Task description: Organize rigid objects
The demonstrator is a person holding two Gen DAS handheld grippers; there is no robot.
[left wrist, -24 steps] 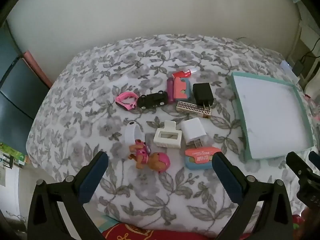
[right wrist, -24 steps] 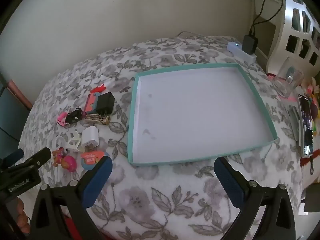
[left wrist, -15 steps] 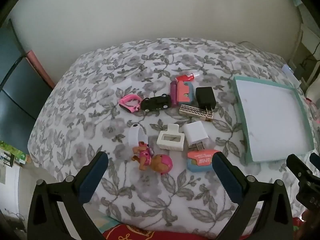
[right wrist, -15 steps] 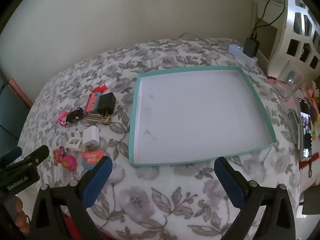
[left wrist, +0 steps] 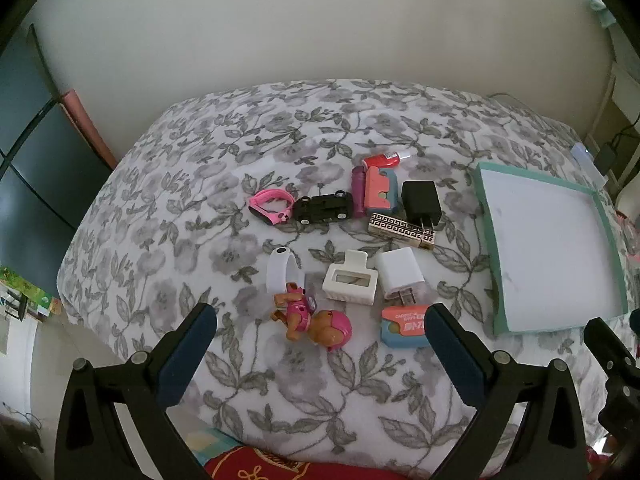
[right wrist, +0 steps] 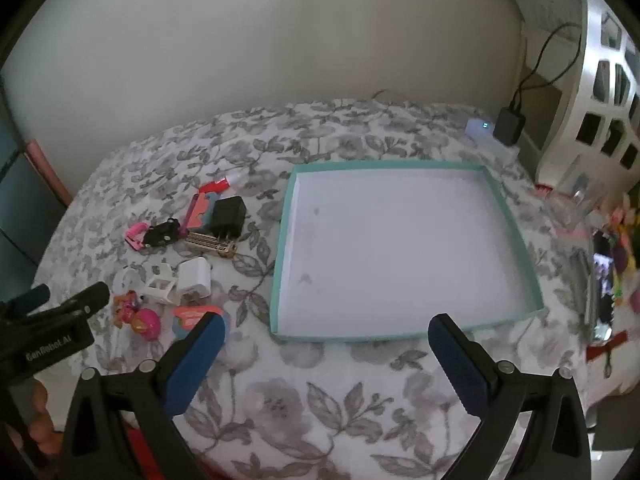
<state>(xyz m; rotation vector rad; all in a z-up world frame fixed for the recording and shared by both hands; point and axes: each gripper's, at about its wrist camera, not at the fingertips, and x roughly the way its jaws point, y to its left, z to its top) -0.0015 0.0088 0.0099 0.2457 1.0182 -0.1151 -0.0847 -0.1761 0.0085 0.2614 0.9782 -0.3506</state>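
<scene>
Teal-rimmed, white-floored tray [right wrist: 404, 248] lies on the floral bedspread [left wrist: 200, 184], holding nothing. At its nine o'clock sits the clutter: black charger [left wrist: 421, 201], white charger [left wrist: 400, 274], black toy car [left wrist: 323, 208], pink band [left wrist: 269, 204], white clip [left wrist: 350, 280], pink toy pup [left wrist: 314, 316], and a blue-and-orange case [left wrist: 402, 326] whose lettering is too blurred to read. Left tongs [left wrist: 320, 344] and right tongs [right wrist: 326, 354] both stand wide apart, gripping nothing. "GenRobot.AI" shows on the left tool's body.
</scene>
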